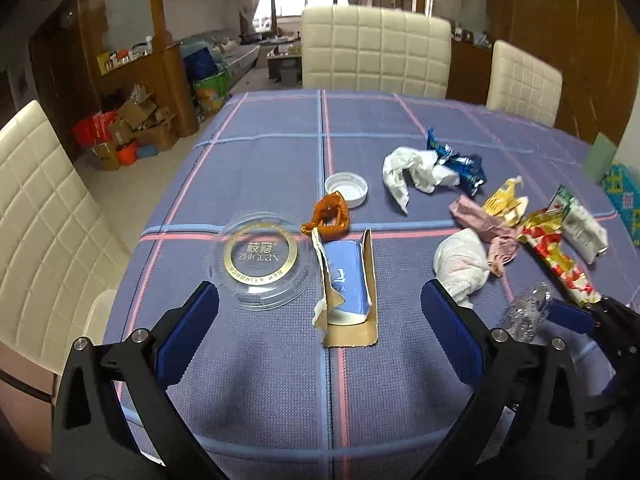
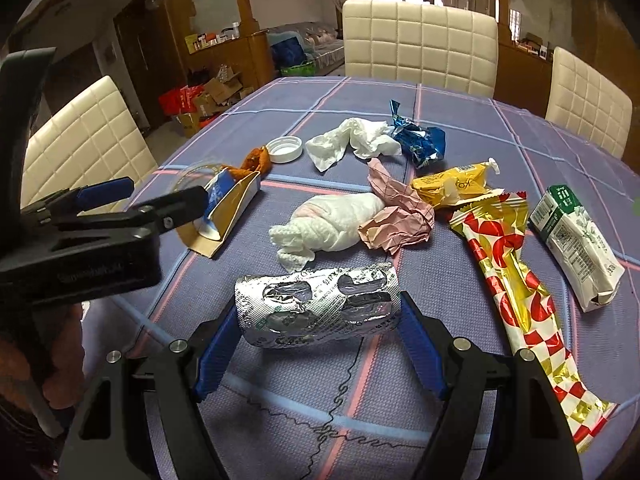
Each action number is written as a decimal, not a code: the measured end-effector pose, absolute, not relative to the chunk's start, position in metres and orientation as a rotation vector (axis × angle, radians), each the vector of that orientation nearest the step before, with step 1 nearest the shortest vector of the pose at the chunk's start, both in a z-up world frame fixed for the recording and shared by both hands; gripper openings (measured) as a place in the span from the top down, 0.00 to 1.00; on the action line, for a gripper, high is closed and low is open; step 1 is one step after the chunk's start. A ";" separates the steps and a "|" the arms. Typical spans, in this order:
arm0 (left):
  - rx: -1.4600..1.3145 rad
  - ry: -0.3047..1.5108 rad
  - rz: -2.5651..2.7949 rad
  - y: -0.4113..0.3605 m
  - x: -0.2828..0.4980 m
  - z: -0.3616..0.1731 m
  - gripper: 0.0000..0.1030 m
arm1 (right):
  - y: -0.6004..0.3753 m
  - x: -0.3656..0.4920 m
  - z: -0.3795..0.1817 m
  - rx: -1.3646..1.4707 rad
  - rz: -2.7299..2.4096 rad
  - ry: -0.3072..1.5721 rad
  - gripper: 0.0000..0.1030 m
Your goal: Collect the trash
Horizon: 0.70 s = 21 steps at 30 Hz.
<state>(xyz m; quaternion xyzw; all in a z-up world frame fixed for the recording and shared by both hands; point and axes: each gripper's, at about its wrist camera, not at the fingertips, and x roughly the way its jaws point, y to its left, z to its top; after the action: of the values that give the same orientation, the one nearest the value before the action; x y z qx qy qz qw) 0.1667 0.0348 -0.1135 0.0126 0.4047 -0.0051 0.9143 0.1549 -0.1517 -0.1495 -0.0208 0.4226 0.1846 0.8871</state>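
Trash lies scattered on the blue plaid tablecloth [image 1: 260,160]. My left gripper [image 1: 320,312] is open and empty, low over the table just before a torn blue-and-brown carton [image 1: 348,284] and a clear plastic lid [image 1: 260,260]. My right gripper [image 2: 316,320] is shut on a silver foil blister pack [image 2: 316,304], held above the cloth; it shows at the right edge of the left wrist view [image 1: 524,314]. Beyond lie a wadded white tissue [image 2: 332,224], pink crumpled paper [image 2: 396,216], a red-gold wrapper [image 2: 516,292] and a small white-green carton [image 2: 576,248].
Farther back are a white bottle cap [image 1: 346,188], an orange wrapper [image 1: 330,216], a white napkin [image 1: 416,172], a blue foil wrapper [image 1: 456,160] and a yellow wrapper [image 2: 456,184]. Cream padded chairs [image 1: 376,52] stand around the table. Boxes [image 1: 128,128] clutter the floor at left.
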 end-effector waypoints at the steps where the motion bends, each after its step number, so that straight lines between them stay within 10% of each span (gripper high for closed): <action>1: 0.032 0.849 -0.008 0.033 0.172 -0.117 0.03 | -0.152 0.155 -0.150 -0.041 0.383 0.881 0.29; 9: 0.087 0.912 0.007 0.023 0.191 -0.142 0.30 | -0.156 0.163 -0.157 -0.029 0.380 0.902 0.29; 12: 0.088 0.908 -0.021 0.022 0.189 -0.140 0.64 | -0.156 0.165 -0.160 -0.024 0.380 0.910 0.29; 21: 0.051 0.879 -0.050 0.034 0.166 -0.124 0.67 | -0.148 0.155 -0.151 -0.043 0.391 0.890 0.29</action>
<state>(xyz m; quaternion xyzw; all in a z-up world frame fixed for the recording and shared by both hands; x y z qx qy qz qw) 0.1655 0.0338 -0.1242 0.0249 0.4253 -0.0240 0.9044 0.1551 -0.1481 -0.1506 -0.0208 0.4275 0.1880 0.8840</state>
